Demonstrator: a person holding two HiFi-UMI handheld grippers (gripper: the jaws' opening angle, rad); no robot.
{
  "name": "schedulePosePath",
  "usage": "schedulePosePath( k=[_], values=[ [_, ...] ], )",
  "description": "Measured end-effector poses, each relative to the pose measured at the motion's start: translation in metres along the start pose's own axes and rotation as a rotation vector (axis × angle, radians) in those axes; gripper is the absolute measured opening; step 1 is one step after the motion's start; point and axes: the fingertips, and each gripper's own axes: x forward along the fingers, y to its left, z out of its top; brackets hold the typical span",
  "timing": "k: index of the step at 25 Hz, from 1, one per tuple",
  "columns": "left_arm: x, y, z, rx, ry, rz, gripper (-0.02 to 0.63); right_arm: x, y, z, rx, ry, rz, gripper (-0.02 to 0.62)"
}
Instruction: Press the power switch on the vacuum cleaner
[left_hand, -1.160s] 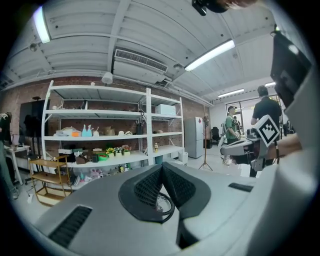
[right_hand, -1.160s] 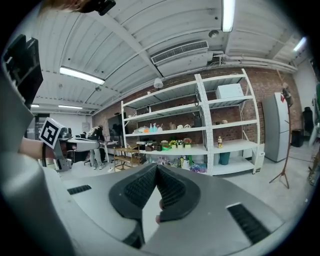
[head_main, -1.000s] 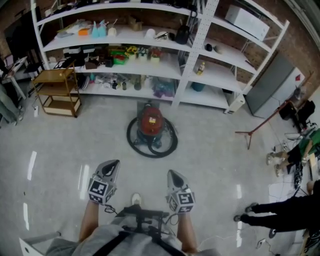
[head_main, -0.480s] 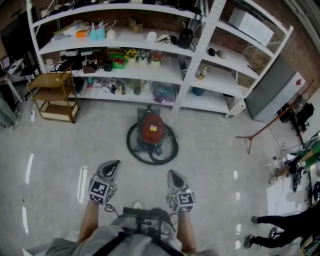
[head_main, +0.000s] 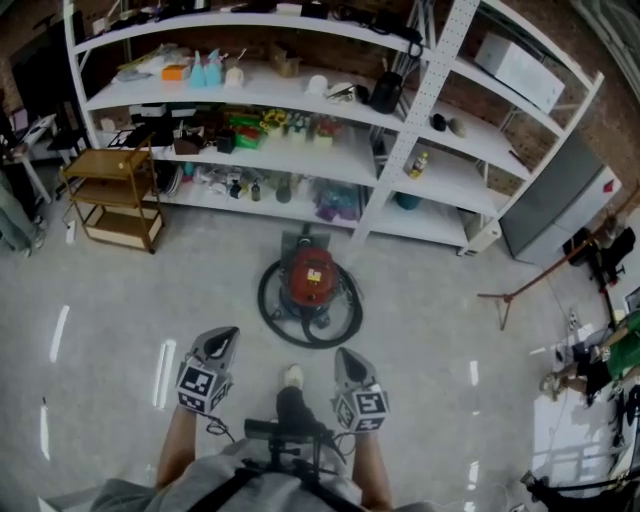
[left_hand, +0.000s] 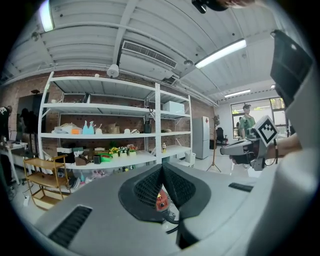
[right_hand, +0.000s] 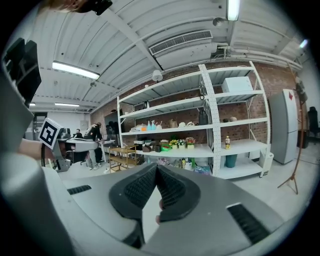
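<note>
The vacuum cleaner (head_main: 312, 279) is a red drum standing on the floor before the shelves, with its black hose (head_main: 345, 320) coiled around it. In the head view both grippers are held low and near me, well short of the vacuum. My left gripper (head_main: 228, 332) and right gripper (head_main: 341, 349) are both shut with nothing between the jaws. In the left gripper view the left gripper (left_hand: 162, 166) has its tips together, and a sliver of the red vacuum cleaner (left_hand: 160, 202) shows below them. The right gripper (right_hand: 156, 167) is also closed at the tips. The switch is too small to make out.
White shelving (head_main: 400, 130) full of small items runs along the back. A wooden cart (head_main: 115, 195) stands at the left, a grey cabinet (head_main: 555, 200) and a tripod stand (head_main: 520, 295) at the right. My foot (head_main: 291, 378) is on the floor between the grippers.
I have walked closer to the vacuum, and it now sits nearer in the head view. My foot has stepped forward between the grippers. Both grippers stay shut.
</note>
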Motion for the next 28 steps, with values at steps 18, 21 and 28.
schedulePosePath(
  k=[18,21,28],
  values=[
    [0.167,0.072,0.039,-0.018,0.032,0.020,0.008,0.164,-0.093,0.046,0.015,0.028,0.053,0.012],
    [0.197,0.079,0.044,-0.007,0.047,0.007,0.008,0.188,-0.110,0.051,0.031,0.036,0.053,0.012],
    [0.250,0.105,0.060,-0.010,0.042,0.036,0.008,0.243,-0.145,0.057,0.030,0.060,0.074,0.012]
  ],
)
